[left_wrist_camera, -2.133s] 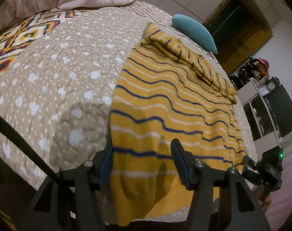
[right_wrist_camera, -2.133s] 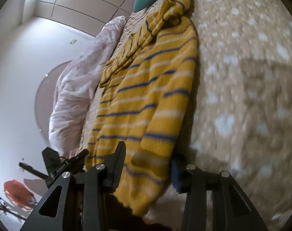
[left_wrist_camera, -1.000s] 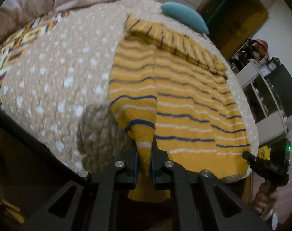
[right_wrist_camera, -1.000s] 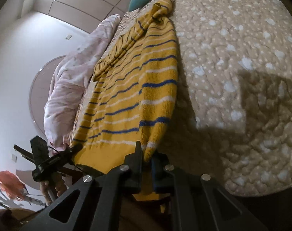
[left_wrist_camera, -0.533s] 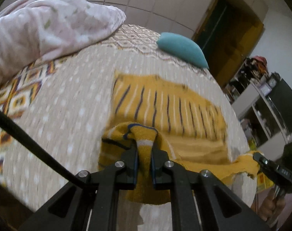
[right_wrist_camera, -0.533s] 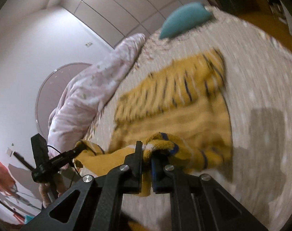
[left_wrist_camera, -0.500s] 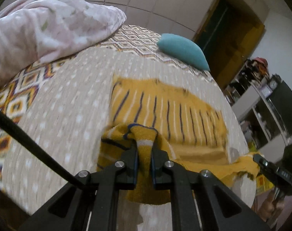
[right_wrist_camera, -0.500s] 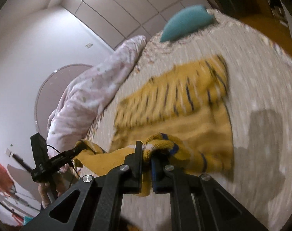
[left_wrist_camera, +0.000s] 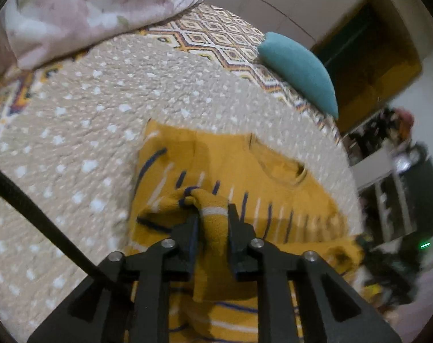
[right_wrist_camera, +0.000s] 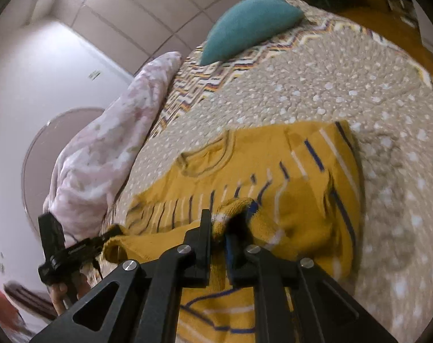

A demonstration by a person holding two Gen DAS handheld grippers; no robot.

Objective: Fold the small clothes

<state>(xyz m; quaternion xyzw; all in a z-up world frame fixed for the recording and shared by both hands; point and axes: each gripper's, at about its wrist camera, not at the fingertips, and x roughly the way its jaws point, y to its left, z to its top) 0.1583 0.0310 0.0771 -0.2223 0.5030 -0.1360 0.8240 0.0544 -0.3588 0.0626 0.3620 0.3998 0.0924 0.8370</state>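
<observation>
Beige quilted bedspread with white dots (left_wrist_camera: 82, 120) covers the bed, its far end bordered in a multicoloured diamond pattern. On it lies the mustard-yellow knitted sweater with navy and white stripes (left_wrist_camera: 245, 165), its lower part lifted and doubled toward the collar. A pink floral duvet (left_wrist_camera: 96, 8) is bunched at one side, with a teal cushion (left_wrist_camera: 299, 71) near the far edge. The left gripper (left_wrist_camera: 213, 223) is clamped on one raised hem corner; the right gripper (right_wrist_camera: 219, 228) pinches the other.
</observation>
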